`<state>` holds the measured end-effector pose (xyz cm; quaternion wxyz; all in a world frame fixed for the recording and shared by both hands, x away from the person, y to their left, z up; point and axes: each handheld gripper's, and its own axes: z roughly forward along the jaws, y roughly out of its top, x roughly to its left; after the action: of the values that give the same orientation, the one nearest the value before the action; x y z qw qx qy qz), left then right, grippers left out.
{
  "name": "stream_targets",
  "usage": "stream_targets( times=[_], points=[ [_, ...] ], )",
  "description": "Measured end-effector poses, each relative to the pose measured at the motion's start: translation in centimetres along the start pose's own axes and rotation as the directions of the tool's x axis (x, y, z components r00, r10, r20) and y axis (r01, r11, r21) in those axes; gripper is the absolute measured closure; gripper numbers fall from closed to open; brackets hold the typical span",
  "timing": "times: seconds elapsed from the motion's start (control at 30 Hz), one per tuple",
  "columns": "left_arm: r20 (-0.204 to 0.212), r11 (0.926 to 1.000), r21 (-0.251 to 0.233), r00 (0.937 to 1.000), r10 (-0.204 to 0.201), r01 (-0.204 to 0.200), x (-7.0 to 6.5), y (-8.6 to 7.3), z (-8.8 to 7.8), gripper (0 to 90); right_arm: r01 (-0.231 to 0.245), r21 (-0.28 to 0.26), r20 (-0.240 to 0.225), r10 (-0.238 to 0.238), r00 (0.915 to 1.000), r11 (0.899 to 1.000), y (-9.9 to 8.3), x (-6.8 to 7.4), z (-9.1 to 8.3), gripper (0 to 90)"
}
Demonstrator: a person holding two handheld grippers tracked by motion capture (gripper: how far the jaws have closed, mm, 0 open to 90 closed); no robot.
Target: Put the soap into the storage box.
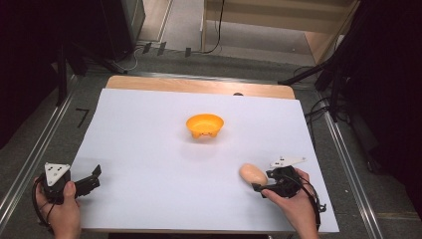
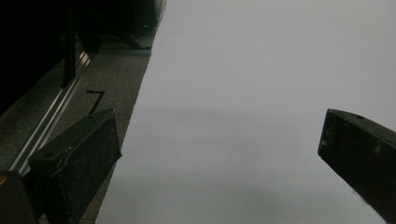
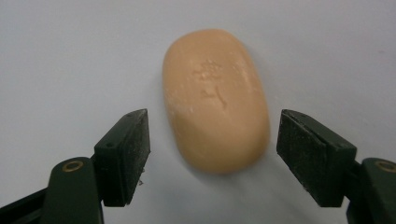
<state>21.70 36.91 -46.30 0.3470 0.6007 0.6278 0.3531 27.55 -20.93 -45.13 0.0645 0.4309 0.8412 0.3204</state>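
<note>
Right gripper view looked along two black jaws that stood apart, with a tan bar of soap (image 3: 215, 100) lying on the white sheet (image 3: 70, 56) between and just beyond them. Neither pad pressed on the soap; a strip of white showed on each side, narrower on the right. This close view also showed a faint stamped mark on the top face of the soap, which the high view was too far off to give.

Left gripper view showed its own two jaws set wide apart with nothing between them, hanging over the near left edge of the sheet, with grey floor (image 2: 112, 79) and a metal rail (image 2: 46, 126) off to one side.

From the high view the layout was plain. The right gripper (image 1: 260, 185) sat at the near right of the sheet, its tips just beside the soap (image 1: 253, 174), held by the person's right hand (image 1: 296, 209). The left gripper (image 1: 94, 177) rested at the near left corner in the left hand (image 1: 62, 209), well apart from the soap. An orange bowl (image 1: 204, 125) stood upright near the middle of the sheet, far from both grippers. The sheet covered a wooden table (image 1: 199, 85) whose far edge showed bare.
</note>
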Motion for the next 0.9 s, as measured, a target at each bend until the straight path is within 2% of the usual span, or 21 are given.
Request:
stream_targets(
  times=[0.1, 0.2, 0.27, 0.4, 0.43, 0.53, 0.67, 0.77, 0.9],
  points=[
    [0.005, 0.9999, 0.003, 0.9999, -0.016, 0.016, 0.1, 0.0, 0.0, 0.1, 0.011, 0.010, 0.014, -0.012, 0.9998, 1.000, 0.6, 0.3, 0.9, 25.5],
    [0.002, 0.9998, 0.009, 0.9999, -0.015, 0.015, 0.1, 0.0, 0.1, 0.1, 0.011, 0.033, 0.028, -0.012, 0.9995, 0.999, 1.1, 0.4, 1.5, 28.0],
    [0.002, 0.9999, 0.013, 0.9999, -0.012, 0.012, 0.1, 0.1, 0.1, 0.1, 0.038, 0.060, 0.047, -0.041, 0.9980, 0.997, 1.4, 0.4, 2.0, 28.2],
    [0.007, 0.9998, 0.016, 0.9999, -0.010, 0.010, 0.1, 0.1, 0.1, 0.1, 0.077, 0.094, 0.037, -0.080, 0.9961, 0.993, 1.7, 0.5, 2.8, 30.4],
    [0.005, 0.9998, 0.016, 0.9999, -0.012, 0.012, 0.1, 0.1, 0.2, 0.1, 0.077, 0.092, 0.043, -0.082, 0.9957, 0.993, 1.8, 0.6, 3.0, 30.8],
    [0.002, 0.9997, 0.023, 0.9999, -0.012, 0.012, 0.1, 0.1, 0.2, 0.1, 0.127, 0.071, 0.050, -0.130, 0.9902, 0.989, 1.6, 0.6, 3.3, 31.8],
    [0.002, 0.9996, 0.027, 1.0000, -0.009, 0.009, 0.1, 0.1, 0.3, 0.1, 0.144, 0.030, 0.019, -0.145, 0.9892, 0.989, 1.1, 0.0, 3.2, 32.2],
    [0.001, 0.9996, 0.026, 1.0000, -0.008, 0.008, 0.1, 0.1, 0.3, 0.1, 0.141, 0.007, 0.028, -0.141, 0.9896, 0.990, 0.8, 0.1, 3.2, 32.2],
    [0.004, 0.9997, 0.022, 1.0000, -0.009, 0.009, 0.1, 0.1, 0.2, 0.1, 0.135, 0.040, 0.055, -0.137, 0.9891, 0.990, 1.1, 0.5, 3.3, 32.3]
  ],
)
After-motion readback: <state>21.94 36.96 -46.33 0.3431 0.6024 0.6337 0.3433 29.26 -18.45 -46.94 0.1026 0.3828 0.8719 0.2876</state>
